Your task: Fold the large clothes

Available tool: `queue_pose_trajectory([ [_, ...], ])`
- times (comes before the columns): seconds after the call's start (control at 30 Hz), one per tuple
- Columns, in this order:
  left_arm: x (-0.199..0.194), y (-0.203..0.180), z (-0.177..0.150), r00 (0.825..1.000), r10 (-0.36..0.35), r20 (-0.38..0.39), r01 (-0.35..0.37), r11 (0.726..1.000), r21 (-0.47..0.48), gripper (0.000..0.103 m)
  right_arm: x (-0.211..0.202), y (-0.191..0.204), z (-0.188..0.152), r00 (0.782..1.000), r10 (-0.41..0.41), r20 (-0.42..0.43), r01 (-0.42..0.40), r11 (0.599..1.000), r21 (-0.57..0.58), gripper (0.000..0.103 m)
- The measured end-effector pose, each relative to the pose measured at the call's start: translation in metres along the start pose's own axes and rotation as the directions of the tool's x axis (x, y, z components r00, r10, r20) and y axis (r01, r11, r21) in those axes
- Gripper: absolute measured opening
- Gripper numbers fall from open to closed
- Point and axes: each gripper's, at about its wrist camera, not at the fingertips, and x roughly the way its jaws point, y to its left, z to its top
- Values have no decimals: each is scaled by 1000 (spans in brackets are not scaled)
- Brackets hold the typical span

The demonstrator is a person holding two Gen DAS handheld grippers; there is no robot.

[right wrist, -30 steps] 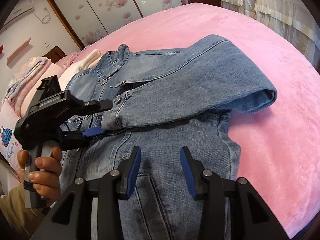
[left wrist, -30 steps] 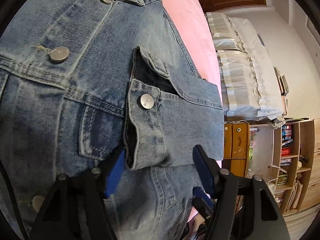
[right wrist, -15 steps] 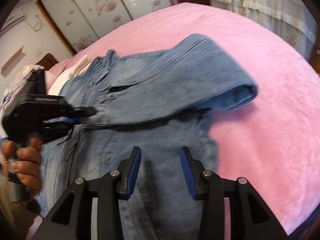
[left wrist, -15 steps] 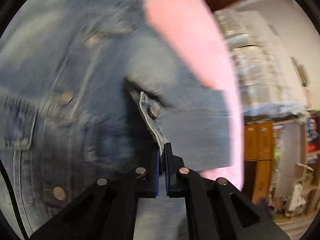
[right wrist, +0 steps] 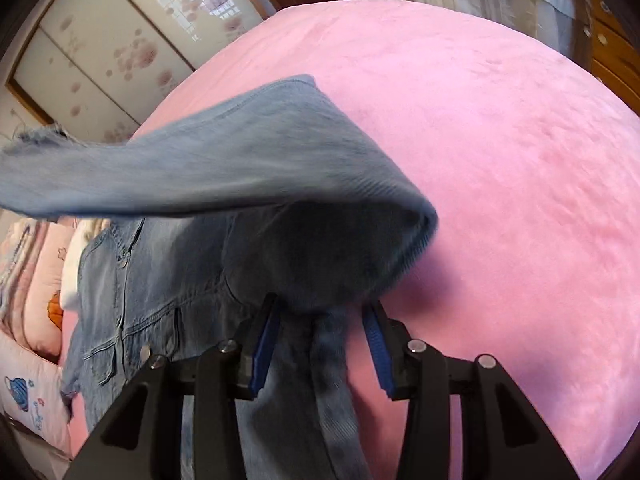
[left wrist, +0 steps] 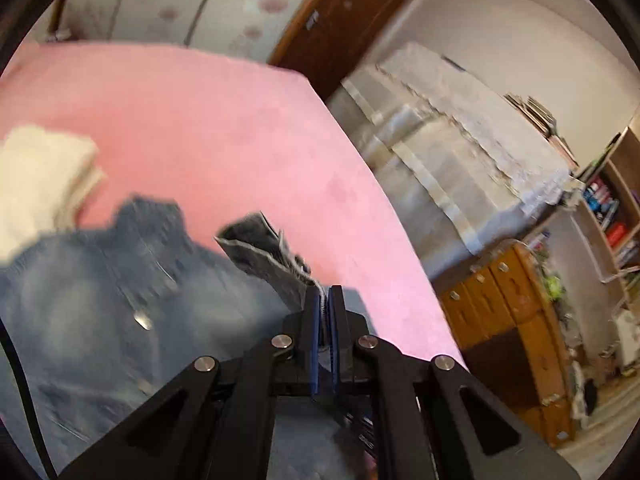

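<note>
A bed with a pink plush cover (right wrist: 500, 152) carries a denim jacket (right wrist: 160, 280) spread on its near left part. At the far left lie pillows (right wrist: 28, 320) and what may be a folded white towel (left wrist: 36, 176).

The jacket (right wrist: 160, 300) lies on the bed (right wrist: 500, 160), its collar toward the pillows (right wrist: 36, 264) at the left in the right wrist view. Its sleeve (right wrist: 240, 160) arches above the jacket body, off the bed, the cuff (left wrist: 272, 256) pinched in the left tool (left wrist: 325, 292). The right tool (right wrist: 320, 312) hangs over the jacket's lower part, cloth between its 2 parted fingers. Beyond the bed's far edge stand a wardrobe (right wrist: 92, 52) and a door (left wrist: 340, 28); to the right, a dresser (left wrist: 508, 320) and shelves (left wrist: 612, 208).
</note>
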Motion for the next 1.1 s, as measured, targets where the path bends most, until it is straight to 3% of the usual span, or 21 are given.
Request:
queue_pose_trajectory([
  [0.03,-12,6,9,999,24,33,-24,1000,5,0,1,8,3,999,-30,14,30,999,-37,40],
  [0.07,-26,13,19,996,54,72,-55,998,4,0,0,21,6,996,-74,45,79,991,-109,19],
  [0.2,-64,73,29,967,209,147,-208,978,-20,0,-3,49,5,983,-157,96,178,945,-273,15],
  [0.27,-65,117,15,951,293,104,-287,956,-69,0,4,62,-5,967,-234,106,257,892,-371,15],
  [0.33,-55,162,-7,943,334,19,-329,937,-118,1,11,77,-23,934,-331,135,353,794,-494,19],
  [0.37,-47,188,-24,942,332,-41,-334,929,-161,1,13,83,-30,920,-357,159,385,753,-534,24],
  [0.4,-41,203,-39,943,326,-73,-334,923,-192,1,11,88,-39,911,-369,184,405,719,-564,37],
  [0.43,-34,216,-55,950,294,-107,-311,923,-227,1,7,90,-46,910,-365,199,409,706,-577,42],
  [0.5,-18,224,-79,971,187,-151,-224,933,-282,3,2,89,-53,909,-361,209,413,706,-575,44],
  [0.57,1,216,-93,982,86,-169,-134,945,-298,8,-3,82,-55,917,-347,194,395,733,-554,44],
  [0.67,34,192,-106,980,2,-197,-57,961,-270,27,-5,72,-50,936,-317,153,351,798,-491,44],
  [0.7,45,182,-107,979,-7,-203,-46,965,-258,31,-3,68,-42,940,-311,144,341,812,-474,44],
  [0.87,93,171,-113,978,-59,-202,5,966,-259,32,-1,68,-44,947,-299,122,322,841,-435,44],
  [1.1,147,182,-120,966,-3,-258,-66,964,-256,34,1,65,-43,949,-290,120,313,852,-419,44],
])
